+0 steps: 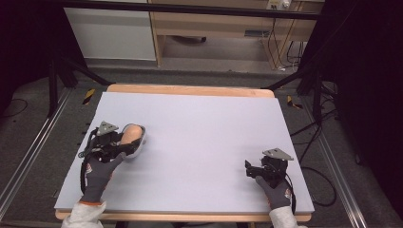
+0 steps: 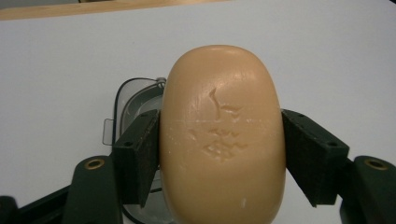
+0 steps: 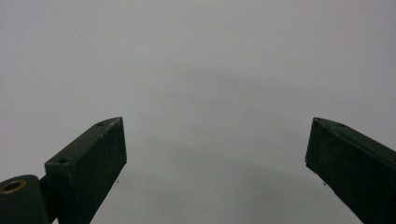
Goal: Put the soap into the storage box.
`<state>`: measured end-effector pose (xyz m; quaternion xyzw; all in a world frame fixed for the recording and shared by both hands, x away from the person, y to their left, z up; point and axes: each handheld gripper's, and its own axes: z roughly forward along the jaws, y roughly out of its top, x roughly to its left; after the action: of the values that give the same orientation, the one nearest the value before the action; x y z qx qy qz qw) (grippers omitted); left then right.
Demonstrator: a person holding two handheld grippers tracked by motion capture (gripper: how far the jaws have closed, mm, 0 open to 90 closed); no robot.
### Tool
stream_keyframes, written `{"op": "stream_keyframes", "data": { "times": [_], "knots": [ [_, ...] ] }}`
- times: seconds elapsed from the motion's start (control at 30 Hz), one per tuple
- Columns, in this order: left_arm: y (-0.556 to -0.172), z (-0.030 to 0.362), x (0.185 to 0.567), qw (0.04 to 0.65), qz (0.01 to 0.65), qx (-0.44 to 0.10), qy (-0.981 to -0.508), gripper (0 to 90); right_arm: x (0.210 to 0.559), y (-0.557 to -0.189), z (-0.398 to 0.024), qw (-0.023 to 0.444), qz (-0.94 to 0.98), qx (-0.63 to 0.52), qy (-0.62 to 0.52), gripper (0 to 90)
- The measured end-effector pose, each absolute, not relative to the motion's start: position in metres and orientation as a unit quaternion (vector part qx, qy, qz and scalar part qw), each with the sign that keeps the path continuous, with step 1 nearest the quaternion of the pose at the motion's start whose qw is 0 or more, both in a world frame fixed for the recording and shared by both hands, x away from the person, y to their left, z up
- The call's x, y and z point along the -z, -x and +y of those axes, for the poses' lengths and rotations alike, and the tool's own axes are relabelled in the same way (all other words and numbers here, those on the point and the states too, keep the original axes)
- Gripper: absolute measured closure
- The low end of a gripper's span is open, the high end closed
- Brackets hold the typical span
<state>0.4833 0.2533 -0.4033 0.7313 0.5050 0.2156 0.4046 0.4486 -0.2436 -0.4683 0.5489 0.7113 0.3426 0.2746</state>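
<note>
Two hand-held grippers are seen over a pale lilac-grey sheet (image 1: 199, 142) that covers a wooden-edged table (image 1: 190, 90), with little else lying on it. At the table's left side a smooth, oval, tan bar of soap (image 2: 223, 135) is held just above a small clear plastic soap dish (image 2: 133, 100), which rests on the sheet close under and behind the bar. Nothing stands between the two grippers, which are well apart. From the high view, the left gripper (image 1: 127, 144) is shown in a grey-gloved hand (image 1: 99, 173) beside the dish, and the right gripper (image 1: 250, 170) near the table's front right corner, low over bare sheet. Details lost from above are given by the left gripper view: a stamped mark and a faint line across the soap's face, and the dish's dark inner floor. Both black pads of the left gripper are pressed against the bar's long sides, so the soap is clamped firmly. Through the right gripper view its jaws are seen spread wide, with nothing held or touched.
</note>
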Motion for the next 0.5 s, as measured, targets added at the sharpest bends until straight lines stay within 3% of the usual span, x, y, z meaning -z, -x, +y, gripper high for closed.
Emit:
{"op": "stream_keyframes", "data": {
  "times": [0.5],
  "knots": [
    [-0.5,0.255,0.414,0.39,0.515,-0.216,-0.732,31.5,0.469,-0.449,-0.242,0.274,0.714,-0.339,-0.548,5.6]
  ]
}}
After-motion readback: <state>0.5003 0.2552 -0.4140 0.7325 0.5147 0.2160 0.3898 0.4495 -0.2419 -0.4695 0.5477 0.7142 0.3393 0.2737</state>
